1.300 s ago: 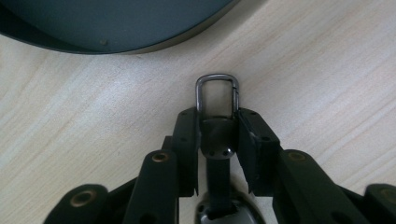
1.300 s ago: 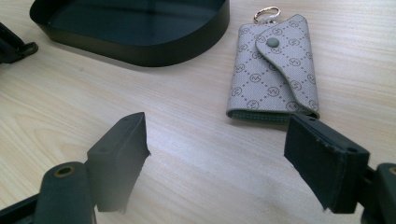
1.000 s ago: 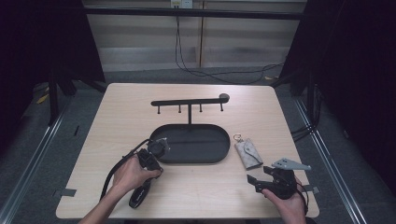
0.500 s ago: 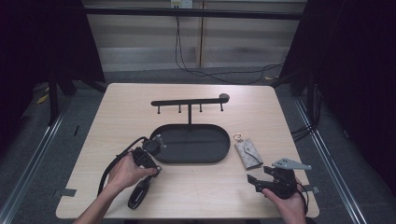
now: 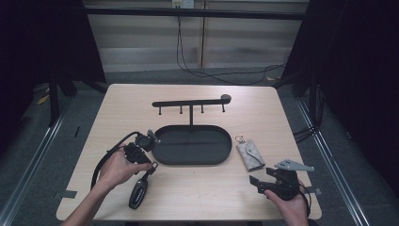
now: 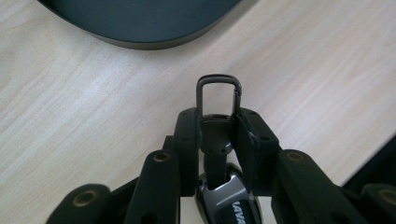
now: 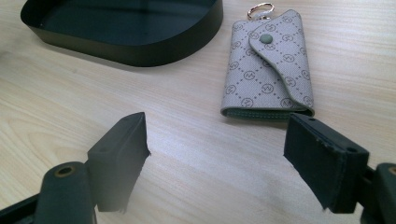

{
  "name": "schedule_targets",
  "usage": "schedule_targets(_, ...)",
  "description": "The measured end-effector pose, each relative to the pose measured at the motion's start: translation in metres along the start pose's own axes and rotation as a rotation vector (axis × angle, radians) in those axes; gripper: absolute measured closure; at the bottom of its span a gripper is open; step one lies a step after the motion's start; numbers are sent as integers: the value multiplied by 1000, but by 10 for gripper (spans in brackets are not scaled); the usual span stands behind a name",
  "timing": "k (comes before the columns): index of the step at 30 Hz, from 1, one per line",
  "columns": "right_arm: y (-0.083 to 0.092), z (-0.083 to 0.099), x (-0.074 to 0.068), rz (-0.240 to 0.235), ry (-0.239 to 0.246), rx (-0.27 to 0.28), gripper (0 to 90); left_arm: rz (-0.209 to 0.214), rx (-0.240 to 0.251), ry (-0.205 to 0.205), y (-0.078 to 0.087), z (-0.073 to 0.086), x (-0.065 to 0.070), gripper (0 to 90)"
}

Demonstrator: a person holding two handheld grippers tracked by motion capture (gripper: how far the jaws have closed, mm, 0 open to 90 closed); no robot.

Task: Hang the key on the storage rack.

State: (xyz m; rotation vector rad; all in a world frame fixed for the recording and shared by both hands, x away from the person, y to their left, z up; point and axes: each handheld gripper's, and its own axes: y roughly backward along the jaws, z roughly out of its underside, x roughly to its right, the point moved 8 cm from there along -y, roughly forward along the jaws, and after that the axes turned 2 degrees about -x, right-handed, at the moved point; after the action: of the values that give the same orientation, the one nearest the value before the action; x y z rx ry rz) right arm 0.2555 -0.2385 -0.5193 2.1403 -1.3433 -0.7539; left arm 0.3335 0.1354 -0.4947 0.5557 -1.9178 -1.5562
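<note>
Lower left of the high view, the left tongs (image 6: 217, 140) pinch a car key fob (image 6: 223, 198) by its neck, its metal loop (image 6: 218, 93) poking out above the desk (image 5: 197, 193). Lower right, the right tongs (image 7: 233, 158) stand spread, a patterned key pouch (image 7: 268, 70) just beyond, beside the black oval tray (image 5: 190, 146)

left gripper (image 5: 141, 157) shifted toward the black oval metal tray (image 5: 207, 159), jaws now clamped on the black car key fob (image 5: 138, 193) at its metal loop end; left hand (image 5: 115, 167) turned.
</note>
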Motion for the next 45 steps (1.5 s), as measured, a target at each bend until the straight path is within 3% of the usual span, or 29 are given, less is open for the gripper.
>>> schedule_targets(9, 1, 0, 0, -4, -3, 5, 207, -8, 37, 11, 24, 0, -4, 707)
schedule_targets(14, 1, 0, 0, -5, -3, 4, 206, -33, 40, 17, 33, -1, -6, 707)
schedule_targets(27, 0, 0, 0, -5, -1, 2, 202, -59, 56, -42, 60, -5, 0, 707)
schedule_targets(35, 0, 0, 0, -2, -5, 0, 199, -94, 75, -24, 74, -7, -2, 707)
schedule_targets(45, 0, 0, 0, -2, -7, 0, 193, -98, 79, -12, 83, -16, -3, 707)
